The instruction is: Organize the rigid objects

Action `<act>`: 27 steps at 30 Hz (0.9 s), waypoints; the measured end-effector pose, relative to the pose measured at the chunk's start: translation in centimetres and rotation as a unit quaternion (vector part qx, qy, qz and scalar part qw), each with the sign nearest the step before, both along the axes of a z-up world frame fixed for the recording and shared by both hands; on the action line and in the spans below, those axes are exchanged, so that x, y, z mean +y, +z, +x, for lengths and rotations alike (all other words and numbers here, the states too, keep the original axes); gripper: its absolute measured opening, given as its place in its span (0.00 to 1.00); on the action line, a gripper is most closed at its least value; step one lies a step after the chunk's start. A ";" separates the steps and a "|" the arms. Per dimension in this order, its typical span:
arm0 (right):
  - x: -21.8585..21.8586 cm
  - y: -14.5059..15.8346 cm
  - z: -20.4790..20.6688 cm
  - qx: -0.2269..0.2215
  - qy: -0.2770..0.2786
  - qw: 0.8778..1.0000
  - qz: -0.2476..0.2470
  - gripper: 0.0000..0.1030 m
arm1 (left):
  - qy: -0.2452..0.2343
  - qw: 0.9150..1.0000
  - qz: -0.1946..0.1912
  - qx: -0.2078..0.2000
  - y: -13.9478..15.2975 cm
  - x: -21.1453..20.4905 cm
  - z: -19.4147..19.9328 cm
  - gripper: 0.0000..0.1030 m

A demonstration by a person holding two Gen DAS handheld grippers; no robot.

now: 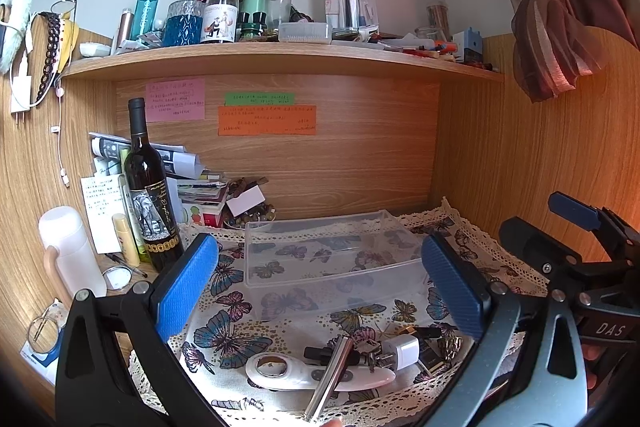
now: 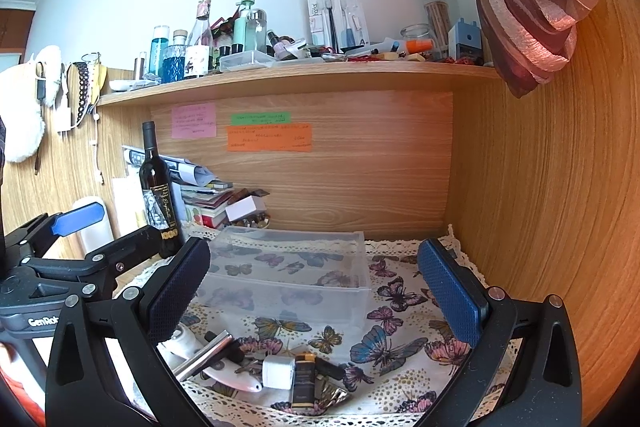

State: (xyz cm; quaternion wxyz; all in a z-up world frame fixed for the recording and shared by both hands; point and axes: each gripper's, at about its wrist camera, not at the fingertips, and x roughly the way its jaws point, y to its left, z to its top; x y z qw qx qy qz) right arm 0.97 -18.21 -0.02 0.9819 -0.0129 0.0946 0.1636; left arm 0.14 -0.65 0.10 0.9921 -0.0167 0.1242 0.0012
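Note:
A clear plastic box (image 1: 332, 259) stands empty on the butterfly cloth (image 1: 228, 311); it also shows in the right wrist view (image 2: 292, 275). Near the front edge lies a pile of small objects: a white oval device (image 1: 288, 373), a silver metal tube (image 1: 330, 375), a white charger plug (image 1: 402, 349) and a black-and-gold item (image 2: 303, 381). My left gripper (image 1: 320, 291) is open above the cloth, behind the pile. My right gripper (image 2: 316, 291) is open and empty, to the right of the left one. The plug (image 2: 278, 371) and tube (image 2: 204, 355) lie below it.
A dark wine bottle (image 1: 150, 195) stands at the back left beside a white flask (image 1: 72, 251) and a stack of papers and books (image 1: 192, 187). A shelf (image 1: 280, 55) above holds several bottles. Wooden walls close in the back and right side (image 2: 540, 207).

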 end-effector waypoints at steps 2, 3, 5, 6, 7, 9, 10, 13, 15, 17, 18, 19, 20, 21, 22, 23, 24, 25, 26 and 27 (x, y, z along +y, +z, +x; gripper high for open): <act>0.0 0.0 0.2 0.004 0.001 1.000 0.001 1.00 | -0.002 1.000 -0.003 0.002 -0.1 0.2 0.1 1.00; -0.1 -0.1 0.3 0.005 0.000 1.000 0.001 1.00 | -0.002 1.000 -0.004 0.003 -0.2 0.2 0.2 1.00; -0.2 -0.1 0.5 0.008 -0.001 1.000 0.003 1.00 | -0.002 1.000 -0.003 0.004 -0.3 0.3 0.3 1.00; -0.2 -0.2 0.6 0.009 -0.002 1.000 0.003 1.00 | -0.001 1.000 -0.002 0.004 -0.4 0.3 0.3 1.00; -0.2 -0.2 0.7 0.011 -0.003 1.000 0.003 1.00 | 0.000 1.000 -0.001 0.003 -0.4 0.3 0.3 1.00; -0.3 -0.4 0.9 0.013 -0.006 1.000 0.001 1.00 | 0.004 1.000 0.000 0.001 -0.6 0.6 0.4 1.00; -0.3 -0.5 1.0 0.015 -0.009 1.000 -0.001 1.00 | 0.005 1.000 -0.002 0.001 -0.6 0.8 0.4 1.00; -0.3 -1.0 1.4 0.026 -0.009 1.000 -0.009 0.97 | 0.011 1.000 -0.005 0.010 -1.0 1.5 0.8 0.92; -0.4 -1.4 1.7 0.038 -0.010 0.999 -0.014 0.95 | 0.013 1.000 -0.005 0.022 -1.4 2.0 1.2 0.90; -0.5 -1.8 2.1 0.049 -0.013 0.999 -0.015 0.92 | 0.016 0.999 -0.007 0.030 -1.9 2.5 1.5 0.87; -0.6 -2.0 2.3 0.054 -0.014 0.998 -0.016 0.86 | 0.019 0.999 -0.006 0.035 -2.2 2.7 1.6 0.84; -0.6 -2.2 2.5 0.063 -0.015 0.998 -0.019 0.78 | 0.022 0.999 -0.006 0.041 -2.6 3.0 1.7 0.80; -0.7 -2.5 2.7 0.072 -0.015 0.997 -0.022 0.74 | 0.023 0.999 -0.007 0.049 -2.9 3.3 1.9 0.78; -0.7 -2.8 3.0 0.083 -0.014 0.996 -0.026 0.68 | 0.023 0.998 -0.009 0.059 -3.3 3.7 2.1 0.74; -0.8 -3.2 3.3 0.095 -0.012 0.995 -0.028 0.66 | 0.023 0.997 -0.013 0.069 -3.8 4.2 2.4 0.70; -0.8 -3.5 3.6 0.106 -0.010 0.994 -0.030 0.65 | 0.023 0.996 -0.018 0.081 -4.2 4.6 2.6 0.69; -0.9 -3.9 3.8 0.117 -0.009 0.993 -0.032 0.62 | 0.024 0.995 -0.024 0.097 -4.9 5.2 3.0 0.66; -0.9 -4.3 4.0 0.127 -0.009 0.991 -0.035 0.60 | 0.026 0.993 -0.028 0.109 -5.4 5.7 3.3 0.64; -1.0 -4.8 4.1 0.135 -0.011 0.990 -0.040 0.59 | 0.028 0.991 -0.033 0.125 -6.1 6.3 3.6 0.63; -1.0 -5.2 4.2 0.142 -0.012 0.989 -0.044 0.59 | 0.029 0.990 -0.035 0.135 -6.6 6.6 3.7 0.62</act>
